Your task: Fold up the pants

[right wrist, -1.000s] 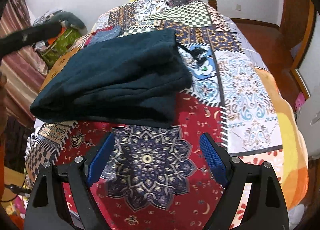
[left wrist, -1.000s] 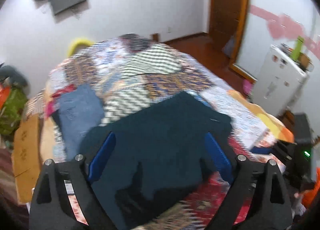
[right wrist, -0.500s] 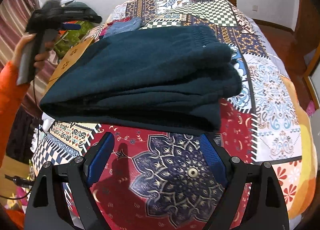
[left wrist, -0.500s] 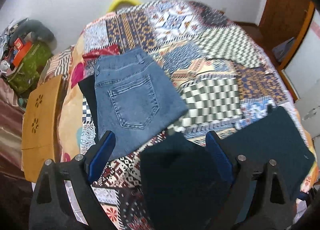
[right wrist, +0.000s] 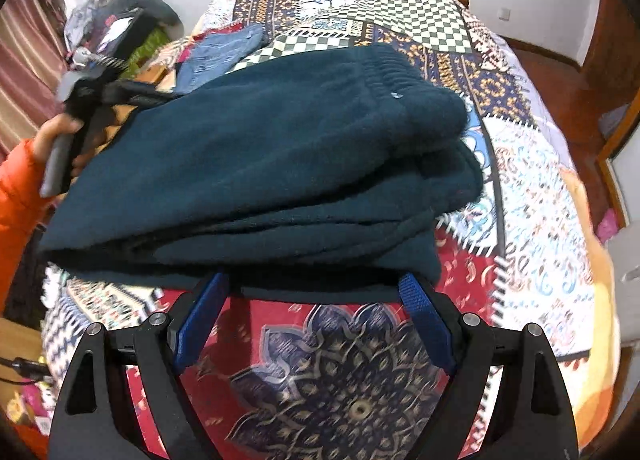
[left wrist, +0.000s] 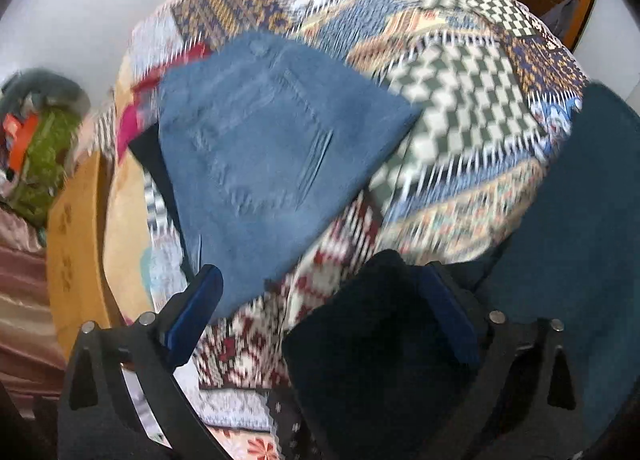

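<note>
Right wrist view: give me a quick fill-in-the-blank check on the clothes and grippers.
1. The teal pants lie ____ on the quilt.
2. Beyond them lies a pair of blue ____.
3. The right gripper holds ____.
4. The person's sleeve is ____.

Missing words: folded; jeans; nothing; orange

Folded pants on bedspread, jeans behind them, right gripper just before them
</note>
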Demonstrator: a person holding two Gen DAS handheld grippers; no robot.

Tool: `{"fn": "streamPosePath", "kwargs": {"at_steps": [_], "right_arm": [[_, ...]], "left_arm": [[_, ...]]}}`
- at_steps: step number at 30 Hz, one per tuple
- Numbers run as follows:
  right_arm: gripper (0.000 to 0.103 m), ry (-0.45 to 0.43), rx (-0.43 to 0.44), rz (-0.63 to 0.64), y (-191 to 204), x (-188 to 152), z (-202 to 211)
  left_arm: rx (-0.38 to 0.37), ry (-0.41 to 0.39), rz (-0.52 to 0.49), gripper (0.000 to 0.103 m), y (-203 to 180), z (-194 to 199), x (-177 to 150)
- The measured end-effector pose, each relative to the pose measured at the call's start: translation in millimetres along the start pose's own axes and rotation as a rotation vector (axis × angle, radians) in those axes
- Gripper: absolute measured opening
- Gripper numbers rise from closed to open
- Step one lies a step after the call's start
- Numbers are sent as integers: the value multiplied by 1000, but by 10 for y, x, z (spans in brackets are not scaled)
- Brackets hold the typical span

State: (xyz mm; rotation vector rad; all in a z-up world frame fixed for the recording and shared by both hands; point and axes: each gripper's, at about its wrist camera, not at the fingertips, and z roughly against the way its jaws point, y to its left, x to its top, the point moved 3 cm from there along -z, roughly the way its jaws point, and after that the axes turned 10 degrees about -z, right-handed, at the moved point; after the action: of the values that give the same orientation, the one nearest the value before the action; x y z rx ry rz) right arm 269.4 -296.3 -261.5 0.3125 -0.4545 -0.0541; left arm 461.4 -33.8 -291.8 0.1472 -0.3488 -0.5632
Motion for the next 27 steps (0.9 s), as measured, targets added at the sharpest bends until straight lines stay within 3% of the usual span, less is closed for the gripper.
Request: {"fn": "streamPosePath", "kwargs": {"at_steps": [2,9,13,19,24,27], "right_arm": [[85,-15,-3,4,14,30,27],[85,-66,7,-2,35,44,201],[85,-92,14,-7,55,15,318],[85,-162,31,-2,100,-20,555],[85,-206,35,9,102,-58,706],[85,-212,33,5,81,-99,696]], "left_arm": [[-48,31,56,101,138,-2,-237],[-89,86,176,101,232,221,-1023],[-139,72,129,100,-7,513,-1325],[-185,18,141,98,-423,808,-1356],[-243,-82,204,97,-678,938,-1225],[-209,-134,202,94,-756,1084,-1239]]}}
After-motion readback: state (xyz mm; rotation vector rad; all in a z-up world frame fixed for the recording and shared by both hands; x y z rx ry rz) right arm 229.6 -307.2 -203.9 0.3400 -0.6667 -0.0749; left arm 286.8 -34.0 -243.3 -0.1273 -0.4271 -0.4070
